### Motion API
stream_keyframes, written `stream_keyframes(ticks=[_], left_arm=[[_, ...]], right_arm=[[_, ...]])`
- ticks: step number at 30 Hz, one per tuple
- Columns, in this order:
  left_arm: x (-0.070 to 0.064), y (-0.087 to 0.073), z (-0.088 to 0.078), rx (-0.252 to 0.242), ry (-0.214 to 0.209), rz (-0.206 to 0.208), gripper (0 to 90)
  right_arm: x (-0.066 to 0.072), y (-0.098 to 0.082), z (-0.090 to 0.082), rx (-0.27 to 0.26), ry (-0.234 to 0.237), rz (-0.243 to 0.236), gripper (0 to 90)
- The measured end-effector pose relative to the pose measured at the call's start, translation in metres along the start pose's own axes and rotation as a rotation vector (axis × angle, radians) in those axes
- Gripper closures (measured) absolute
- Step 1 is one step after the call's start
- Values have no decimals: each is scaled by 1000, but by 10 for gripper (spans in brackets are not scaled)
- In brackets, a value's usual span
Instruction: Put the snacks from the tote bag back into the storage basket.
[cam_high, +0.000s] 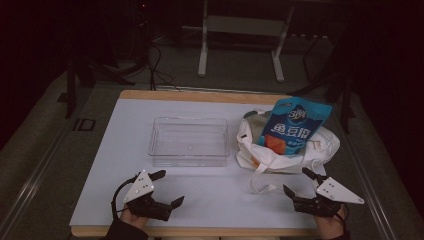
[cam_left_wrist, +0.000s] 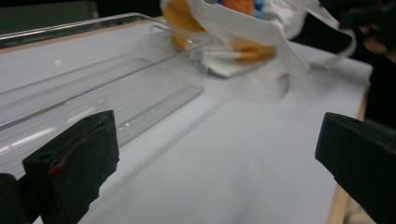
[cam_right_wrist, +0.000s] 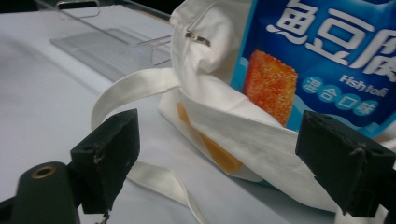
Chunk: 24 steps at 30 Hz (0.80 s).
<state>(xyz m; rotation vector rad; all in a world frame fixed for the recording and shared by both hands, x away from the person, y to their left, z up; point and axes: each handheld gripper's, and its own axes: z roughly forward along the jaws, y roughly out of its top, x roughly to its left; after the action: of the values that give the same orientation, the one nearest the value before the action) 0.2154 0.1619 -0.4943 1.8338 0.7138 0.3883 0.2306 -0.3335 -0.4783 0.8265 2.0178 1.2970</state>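
Two grippers rest at the near edge of the white table (cam_high: 125, 150), one in each hand of the person. At the near left, the left gripper (cam_high: 167, 189) has its jaws spread wide with nothing between them; its own view looks across bare tabletop toward the clear plastic tray (cam_left_wrist: 93, 88), which lies just beyond its jaw. At the near right, the right gripper (cam_high: 296, 182) also stands with jaws wide and empty, aimed at the white cloth bag (cam_high: 285, 150) that lies just beyond its tips on the right side of the table. One strap (cam_right_wrist: 135, 88) of that bag loops out onto the tabletop toward the gripper, near its jaws but not between the pads. A blue snack packet (cam_high: 295, 125) stands in the bag's mouth, leaning toward the far right, with an orange square printed on its front. In the high view the tray (cam_high: 189, 141) sits mid-table, just left of the bag, and looks empty.
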Motion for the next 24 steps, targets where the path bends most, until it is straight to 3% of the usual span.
stream_keyframes(ticks=[2, 3, 4, 6, 9, 11, 13, 17, 18, 21, 24], left_arm=[[1, -2, -1, 2, 0, 2, 0], [4, -2, -2, 0, -39, -21, 0], [4, -2, -2, 0, -39, -21, 0], [5, -1, -3, 14, -73, -17, 0], [4, 0, -4, 8, -56, -13, 0], [4, 2, -3, 5, -79, -32, 0], [3, 4, -2, 3, -101, -44, 0], [-3, 10, 6, 38, -142, -77, 0], [-4, 12, 8, 35, -129, -79, 0], [-4, 17, 10, 11, -201, -95, 0], [-4, 22, 11, 8, -220, -79, 0]], right_arm=[[0, 0, 1, 5, 34, -2, 136], [0, 0, 1, 5, 34, -2, 136], [0, 0, 1, 5, 34, -2, 136], [-1, -2, 4, 36, 91, 12, 129], [-3, -1, 4, 61, 152, 31, 127], [-4, 0, 2, 78, 161, 19, 127], [-7, 0, 2, 94, 203, 36, 127], [-11, 3, 2, 129, 223, 41, 132], [-11, 3, 1, 122, 234, 32, 131], [-11, 5, -1, 119, 251, 20, 131], [-12, 6, -1, 103, 261, 8, 132]])
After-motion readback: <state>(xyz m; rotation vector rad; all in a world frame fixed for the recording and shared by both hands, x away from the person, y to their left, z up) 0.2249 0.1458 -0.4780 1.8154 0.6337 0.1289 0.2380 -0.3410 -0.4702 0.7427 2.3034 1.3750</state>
